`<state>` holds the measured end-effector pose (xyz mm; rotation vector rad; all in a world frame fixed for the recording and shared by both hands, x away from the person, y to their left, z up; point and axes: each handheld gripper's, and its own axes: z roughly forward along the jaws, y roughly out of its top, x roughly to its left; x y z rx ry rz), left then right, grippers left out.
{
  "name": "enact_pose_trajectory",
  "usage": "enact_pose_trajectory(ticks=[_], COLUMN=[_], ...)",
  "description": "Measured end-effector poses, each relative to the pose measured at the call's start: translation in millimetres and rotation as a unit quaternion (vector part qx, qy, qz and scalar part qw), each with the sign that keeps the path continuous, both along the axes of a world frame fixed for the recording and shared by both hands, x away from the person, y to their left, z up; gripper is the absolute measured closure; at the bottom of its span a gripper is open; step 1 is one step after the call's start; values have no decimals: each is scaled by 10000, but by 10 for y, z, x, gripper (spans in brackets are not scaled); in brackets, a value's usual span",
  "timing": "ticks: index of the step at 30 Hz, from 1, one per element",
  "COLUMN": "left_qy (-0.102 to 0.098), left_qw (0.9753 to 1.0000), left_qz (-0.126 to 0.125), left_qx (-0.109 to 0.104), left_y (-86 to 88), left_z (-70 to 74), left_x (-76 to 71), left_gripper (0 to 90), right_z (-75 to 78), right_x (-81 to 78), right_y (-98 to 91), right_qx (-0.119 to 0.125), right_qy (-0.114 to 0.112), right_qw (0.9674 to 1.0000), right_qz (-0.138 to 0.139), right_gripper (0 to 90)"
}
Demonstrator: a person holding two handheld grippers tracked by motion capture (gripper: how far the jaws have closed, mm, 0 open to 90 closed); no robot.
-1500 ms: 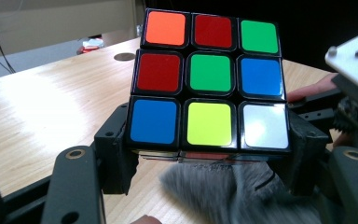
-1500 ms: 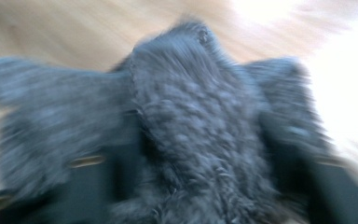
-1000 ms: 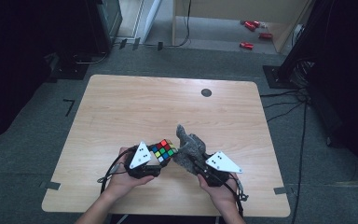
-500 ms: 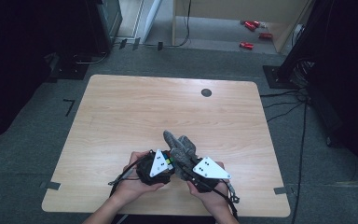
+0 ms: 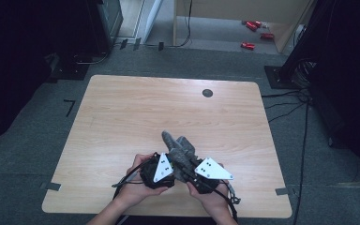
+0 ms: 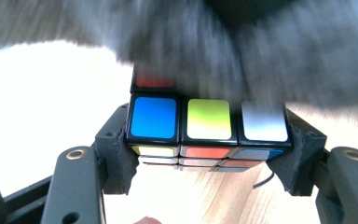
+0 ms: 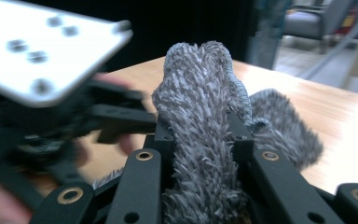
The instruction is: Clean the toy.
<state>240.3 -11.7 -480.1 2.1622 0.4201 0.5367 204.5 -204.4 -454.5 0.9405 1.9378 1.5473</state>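
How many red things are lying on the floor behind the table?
3. One red thing lies farthest back on the floor, a second just right of it, and a third nearer the table. More may be hidden behind the wooden furniture there.

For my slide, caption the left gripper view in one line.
Left claw clamps a multicoloured plastic puzzle cube by its sides while a fuzzy grey cloth brushes its top over the pale wooden table.
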Motion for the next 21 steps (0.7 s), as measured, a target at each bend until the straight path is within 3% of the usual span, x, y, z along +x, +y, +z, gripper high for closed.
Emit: enact_pose_trajectory(ticks=[4, 7, 9, 13, 16, 21], left_qy=[31, -13, -67, -103, -158, -98], left_qw=[9997, 9989, 9980, 9944, 9919, 9878], left_qz=[-81, -170, -222, -349, -402, -493], left_qx=[-247, -436, -589, -994, -1197, -1473], left_y=[54, 82, 105, 176, 216, 262], left_z=[23, 55, 78, 147, 174, 206], left_x=[17, 6, -3, -14, -24, -13], left_gripper=[349, 349, 349, 349, 349, 349], right_z=[4, -21, -36, -95, -134, -171], right_x=[78, 128, 145, 185, 220, 249], right_y=[-220, -340, -377, -425, -477, -509], right_qx=[253, 575, 666, 794, 1099, 1131], right_qy=[163, 301, 347, 518, 749, 938], right_qw=[9989, 9972, 9965, 9948, 9908, 9886], right_qz=[-367, -370, -371, -384, -265, -322], right_gripper=[737, 737, 737, 738, 737, 736])
